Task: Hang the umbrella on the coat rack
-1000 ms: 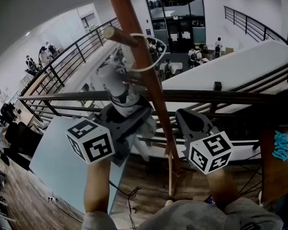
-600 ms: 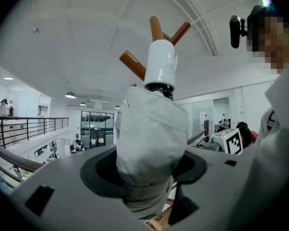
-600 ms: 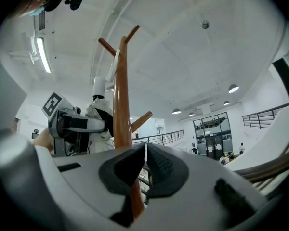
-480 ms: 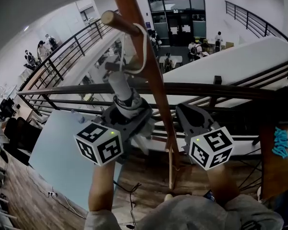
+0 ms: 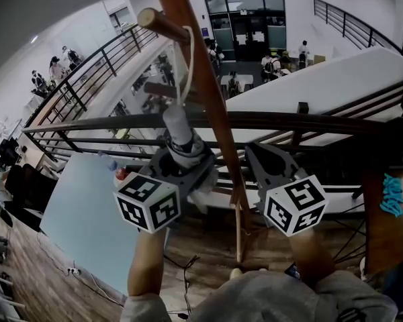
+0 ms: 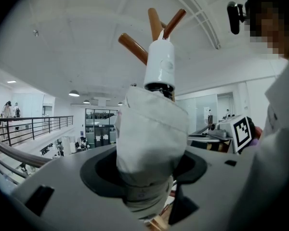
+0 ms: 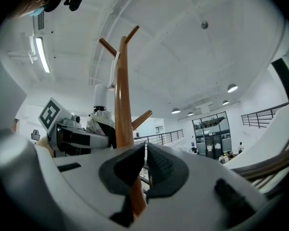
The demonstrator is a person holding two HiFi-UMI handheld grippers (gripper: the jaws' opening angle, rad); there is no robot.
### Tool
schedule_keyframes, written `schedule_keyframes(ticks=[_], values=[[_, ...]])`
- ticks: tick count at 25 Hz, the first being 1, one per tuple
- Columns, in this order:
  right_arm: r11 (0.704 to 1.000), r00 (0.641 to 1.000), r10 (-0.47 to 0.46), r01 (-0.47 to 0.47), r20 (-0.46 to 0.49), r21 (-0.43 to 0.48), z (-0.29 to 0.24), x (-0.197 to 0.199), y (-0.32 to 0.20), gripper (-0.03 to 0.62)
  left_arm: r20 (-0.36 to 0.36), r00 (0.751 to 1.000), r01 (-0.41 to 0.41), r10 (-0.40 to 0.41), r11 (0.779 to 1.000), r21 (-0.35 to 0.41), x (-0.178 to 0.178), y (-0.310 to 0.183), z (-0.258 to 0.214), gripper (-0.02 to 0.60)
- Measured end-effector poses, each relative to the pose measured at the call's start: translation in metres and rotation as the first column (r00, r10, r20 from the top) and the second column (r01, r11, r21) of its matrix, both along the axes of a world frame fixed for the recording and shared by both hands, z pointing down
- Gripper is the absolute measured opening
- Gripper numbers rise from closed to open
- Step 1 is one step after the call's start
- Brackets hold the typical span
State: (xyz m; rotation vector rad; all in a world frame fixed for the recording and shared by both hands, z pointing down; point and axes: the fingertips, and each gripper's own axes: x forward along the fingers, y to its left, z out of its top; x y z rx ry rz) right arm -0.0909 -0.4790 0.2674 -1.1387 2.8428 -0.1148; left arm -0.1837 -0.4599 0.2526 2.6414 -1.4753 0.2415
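The wooden coat rack pole (image 5: 209,96) slants down the middle of the head view, with a peg (image 5: 162,25) sticking out to the left near its top. The white folded umbrella (image 5: 178,129) hangs just below that peg, and its cord loop (image 5: 186,59) runs up over the peg. My left gripper (image 5: 185,165) is shut on the umbrella's folded fabric (image 6: 151,138), with the white handle (image 6: 160,66) pointing up at the pegs (image 6: 132,47). My right gripper (image 5: 269,170) is to the right of the pole (image 7: 123,109), and its jaws (image 7: 145,170) are shut and hold nothing.
A black railing (image 5: 302,123) runs across just behind the rack, with an open lower floor and people beyond it. A brown post with a blue item (image 5: 391,196) stands at the right edge. A pale panel (image 5: 80,213) lies lower left over wooden flooring.
My left gripper has sunk with the umbrella. The cord loop, wide and loose around the pole before, now hangs straight from the peg. The right gripper has stayed put.
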Motion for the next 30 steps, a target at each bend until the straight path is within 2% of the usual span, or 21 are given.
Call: schedule_keyframes(ticks=[15, 27, 30], values=[[1.000, 1.000, 0.018, -0.018, -0.020, -0.023, 0.005, 0.002, 0.012, 0.026, -0.012, 0.999, 0.046, -0.045, 0.999, 0.025, 0.002, 0.003, 0.010, 0.284], [0.999, 0.999, 0.024, -0.025, -0.026, -0.043, 0.014, 0.003, 0.018, 0.026, 0.015, 0.987, 0.157, -0.160, 0.980, 0.119, -0.003, 0.009, 0.008, 0.288], [0.998, 0.999, 0.027, -0.029, -0.032, -0.051, 0.017, 0.003, 0.018, 0.026, 0.019, 0.982, 0.182, -0.188, 0.971, 0.154, -0.002, 0.014, 0.006, 0.315]])
